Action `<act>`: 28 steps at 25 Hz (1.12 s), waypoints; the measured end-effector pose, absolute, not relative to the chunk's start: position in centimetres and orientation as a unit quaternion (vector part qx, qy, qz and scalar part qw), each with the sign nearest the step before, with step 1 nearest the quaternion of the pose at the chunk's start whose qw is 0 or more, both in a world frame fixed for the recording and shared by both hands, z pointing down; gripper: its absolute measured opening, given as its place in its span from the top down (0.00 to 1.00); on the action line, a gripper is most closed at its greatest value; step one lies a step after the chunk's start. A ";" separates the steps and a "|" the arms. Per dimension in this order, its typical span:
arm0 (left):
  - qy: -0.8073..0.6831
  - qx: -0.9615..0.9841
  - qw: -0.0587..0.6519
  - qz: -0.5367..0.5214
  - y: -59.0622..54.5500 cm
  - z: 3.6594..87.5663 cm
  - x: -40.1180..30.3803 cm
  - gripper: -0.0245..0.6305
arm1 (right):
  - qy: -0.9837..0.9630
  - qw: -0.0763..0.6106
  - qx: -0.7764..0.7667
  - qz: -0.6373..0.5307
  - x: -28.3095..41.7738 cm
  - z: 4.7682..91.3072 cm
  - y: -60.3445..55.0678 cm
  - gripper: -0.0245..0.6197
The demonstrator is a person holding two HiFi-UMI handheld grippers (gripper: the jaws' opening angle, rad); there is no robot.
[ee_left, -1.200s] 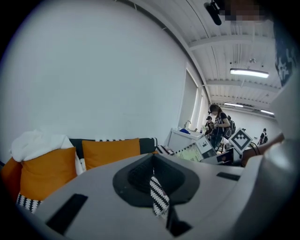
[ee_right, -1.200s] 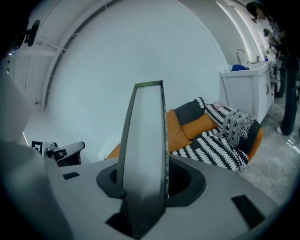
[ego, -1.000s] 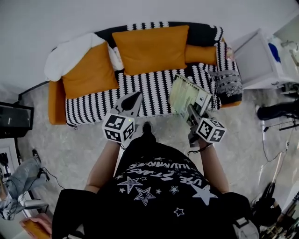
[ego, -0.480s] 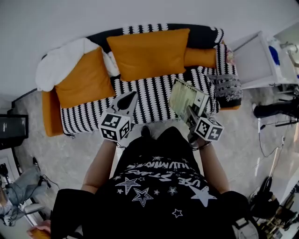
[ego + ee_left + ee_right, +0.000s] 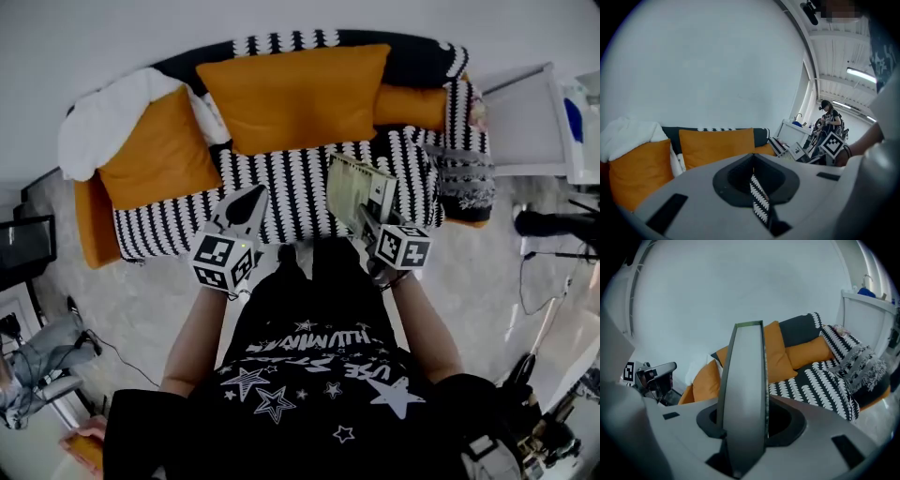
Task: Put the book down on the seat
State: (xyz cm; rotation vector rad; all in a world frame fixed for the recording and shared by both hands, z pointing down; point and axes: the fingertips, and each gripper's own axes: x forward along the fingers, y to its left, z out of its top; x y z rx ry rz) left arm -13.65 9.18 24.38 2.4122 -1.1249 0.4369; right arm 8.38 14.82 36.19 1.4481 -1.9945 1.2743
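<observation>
A thin book [image 5: 356, 190] with a pale green cover is held upright over the right part of the sofa seat [image 5: 291, 183], which is striped black and white. My right gripper [image 5: 367, 217] is shut on its lower edge. In the right gripper view the book [image 5: 746, 390] stands edge-on between the jaws and hides the middle of the sofa. My left gripper [image 5: 246, 202] hovers over the seat's front edge, left of the book. Its jaws are shut on nothing, with only a thin slit showing [image 5: 757, 197].
Two large orange cushions [image 5: 295, 94] [image 5: 155, 150] and a white blanket [image 5: 94, 122] lean on the sofa back. A grey fringed throw [image 5: 464, 178] drapes over the right armrest. A white cabinet [image 5: 525, 122] stands to the right. A second person [image 5: 829, 117] stands far off.
The person has come closer to the sofa. The right gripper has carried the book a little to the left over the seat, still gripped. The left gripper stays shut.
</observation>
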 end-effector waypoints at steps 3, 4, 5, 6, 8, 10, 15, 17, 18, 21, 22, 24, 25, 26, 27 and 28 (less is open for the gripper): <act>-0.408 0.868 0.225 0.171 7.6 26.2 -12.4 0.95 | -0.721 0.195 0.489 0.449 8.2 38.2 12.2 0.70; -0.411 0.865 0.230 0.174 7.2 26.9 -12.1 0.95 | -0.726 0.199 0.479 0.452 8.1 39.0 11.6 0.70; -0.415 0.861 0.235 0.178 6.9 27.5 -11.9 0.95 | -0.729 0.202 0.469 0.456 7.8 39.7 11.1 0.70; -0.419 0.857 0.242 0.180 6.6 28.2 -11.7 0.95 | -0.732 0.206 0.459 0.460 7.6 40.4 10.6 0.70; -0.424 0.850 0.252 0.186 5.8 29.5 -11.3 0.95 | -0.735 0.215 0.443 0.466 7.1 42.0 9.5 0.70; -0.423 0.845 0.259 0.198 5.3 31.0 -10.9 0.95 | -0.740 0.227 0.428 0.467 6.4 43.8 8.7 0.70; -0.414 0.839 0.276 0.221 4.4 34.8 -9.9 0.95 | -0.763 0.245 0.358 0.479 3.5 47.7 7.7 0.70; -0.413 0.834 0.286 0.229 4.1 36.9 -9.7 0.95 | -0.770 0.244 0.323 0.492 2.5 49.4 7.8 0.70; -0.413 0.830 0.291 0.235 4.0 38.0 -9.6 0.95 | -0.769 0.244 0.313 0.501 2.2 50.5 7.9 0.70; -0.413 0.821 0.308 0.247 3.8 40.9 -9.3 0.95 | -0.748 0.250 0.306 0.534 2.5 53.4 7.9 0.70; -0.414 0.819 0.313 0.247 3.8 41.5 -9.3 0.95 | -0.742 0.249 0.304 0.544 2.6 54.1 7.7 0.70; -0.416 0.814 0.322 0.246 3.9 42.6 -9.5 0.95 | -0.738 0.238 0.297 0.557 2.4 54.8 7.3 0.70; -0.415 0.813 0.325 0.247 4.0 43.1 -9.7 0.95 | -0.740 0.232 0.293 0.559 2.4 54.9 7.2 0.70; -0.413 0.812 0.328 0.248 4.2 43.6 -9.8 0.95 | -0.743 0.230 0.289 0.558 2.6 55.2 7.0 0.70; -0.410 0.812 0.331 0.250 4.4 44.2 -9.8 0.95 | -0.747 0.232 0.290 0.552 3.0 55.5 6.9 0.69; -0.406 0.812 0.334 0.252 4.6 44.8 -9.7 0.95 | -0.750 0.237 0.293 0.543 3.7 56.1 6.8 0.68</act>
